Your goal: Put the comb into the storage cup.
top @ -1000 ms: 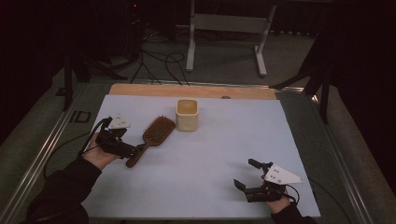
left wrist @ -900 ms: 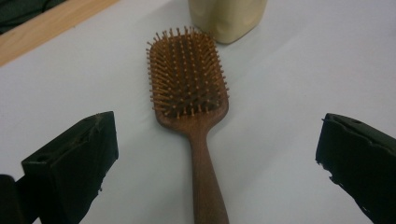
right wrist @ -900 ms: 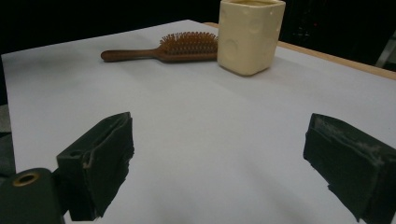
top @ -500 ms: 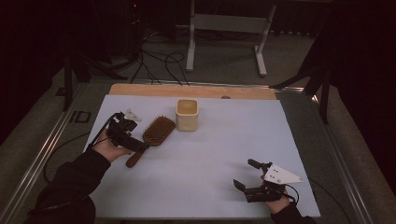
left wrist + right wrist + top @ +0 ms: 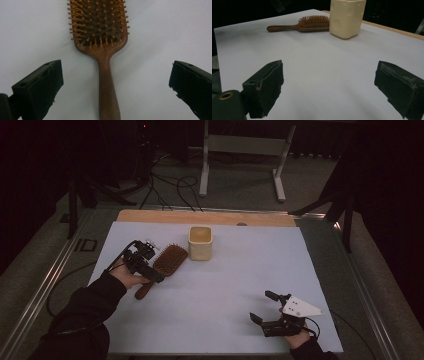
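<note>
Left gripper (image 5: 150,270) jaws apart straddling the hairbrush (image 5: 103,50) handle without touching; right gripper (image 5: 263,307) jaws apart over bare table (image 5: 230,285), near edge.

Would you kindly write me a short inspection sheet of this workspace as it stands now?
Surface: pale sheet on a table with a wooden far edge.
Job's things: wooden hairbrush lying bristles up; cream cup upright beside its head.
Clutter: nothing seen.
Grippers: left gripper open, fingers either side of the brush handle, not touching; right gripper open, near corner.
Cables: one trailing from the left gripper; more on the floor beyond.
Surroundings: dark room, white stand behind.
</note>
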A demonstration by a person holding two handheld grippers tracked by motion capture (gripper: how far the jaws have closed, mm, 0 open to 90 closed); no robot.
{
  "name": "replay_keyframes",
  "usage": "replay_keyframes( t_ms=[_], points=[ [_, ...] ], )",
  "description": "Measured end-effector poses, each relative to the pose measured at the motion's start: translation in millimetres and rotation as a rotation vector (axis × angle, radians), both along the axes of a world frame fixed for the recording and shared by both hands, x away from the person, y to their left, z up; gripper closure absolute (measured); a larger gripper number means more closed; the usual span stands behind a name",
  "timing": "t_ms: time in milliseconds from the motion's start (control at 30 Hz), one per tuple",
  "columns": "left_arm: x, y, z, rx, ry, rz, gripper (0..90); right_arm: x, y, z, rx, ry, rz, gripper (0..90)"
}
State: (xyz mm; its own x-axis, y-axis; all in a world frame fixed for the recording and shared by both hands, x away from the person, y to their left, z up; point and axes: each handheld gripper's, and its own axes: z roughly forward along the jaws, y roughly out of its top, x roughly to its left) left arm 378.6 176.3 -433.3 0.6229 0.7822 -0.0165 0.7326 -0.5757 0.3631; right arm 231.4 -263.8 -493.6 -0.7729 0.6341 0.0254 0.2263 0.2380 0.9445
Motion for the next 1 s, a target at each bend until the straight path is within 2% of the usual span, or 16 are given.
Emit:
replay_keyframes(
  t_ms=[100,367,567,733,1000],
  points=[
    [5.6,-0.2,-2.7,0.002,0.031,0.006,0.2,0.1,0.1,-0.1,0.000,0.000,0.001,8.4],
    [15.8,-2.3,-10.8,0.027,0.085,-0.008,0.6,0.2,-0.2,-0.3,0.004,0.002,0.002,8.4],
    [21.9,-0.2,-18.7,0.038,0.119,0.002,3.2,0.3,-0.2,-0.4,0.003,0.001,0.003,8.4],
    [26.4,4.0,-26.2,0.044,0.148,0.013,8.6,0.3,0.4,-0.5,0.000,0.004,0.005,8.4],
    [33.0,9.4,-33.0,0.020,0.191,0.035,18.8,0.2,0.5,-0.5,-0.001,0.005,0.005,8.4]
  ],
)
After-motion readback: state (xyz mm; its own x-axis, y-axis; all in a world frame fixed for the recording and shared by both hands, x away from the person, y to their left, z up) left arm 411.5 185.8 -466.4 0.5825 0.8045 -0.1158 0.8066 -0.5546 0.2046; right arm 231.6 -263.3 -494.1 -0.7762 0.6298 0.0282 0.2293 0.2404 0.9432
